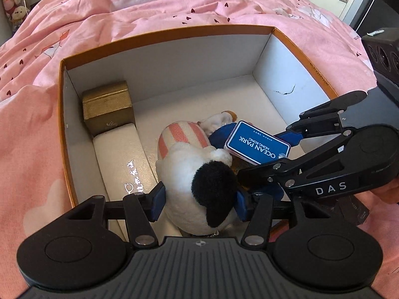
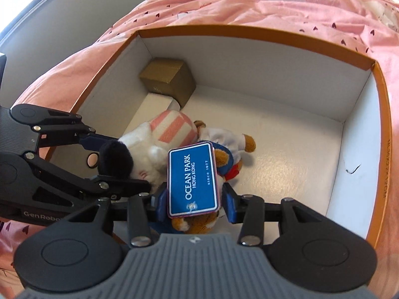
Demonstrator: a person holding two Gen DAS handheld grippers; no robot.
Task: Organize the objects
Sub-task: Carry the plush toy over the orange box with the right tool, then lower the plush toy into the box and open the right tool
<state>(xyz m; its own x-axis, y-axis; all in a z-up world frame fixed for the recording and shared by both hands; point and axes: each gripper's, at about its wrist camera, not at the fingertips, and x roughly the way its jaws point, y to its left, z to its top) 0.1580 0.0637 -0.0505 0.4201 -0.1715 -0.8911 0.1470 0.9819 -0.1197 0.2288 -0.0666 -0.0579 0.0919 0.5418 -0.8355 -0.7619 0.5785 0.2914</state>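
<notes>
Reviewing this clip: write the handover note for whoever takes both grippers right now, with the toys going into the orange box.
Left gripper: straddling the white plush dog low in the orange box; whether its pads press, I cannot tell.
Right gripper: around the orange plush with the blue Ocean Park tag, also low in the box; grip unclear.
Already in: gold box in the far corner, white flat box along the wall beside it.
Left: free both plush toys, withdraw. Nothing else to pack is visible.

Home bedroom (pink heart-print duvet (image 1: 174, 7), plush toys (image 1: 13, 0))
</notes>
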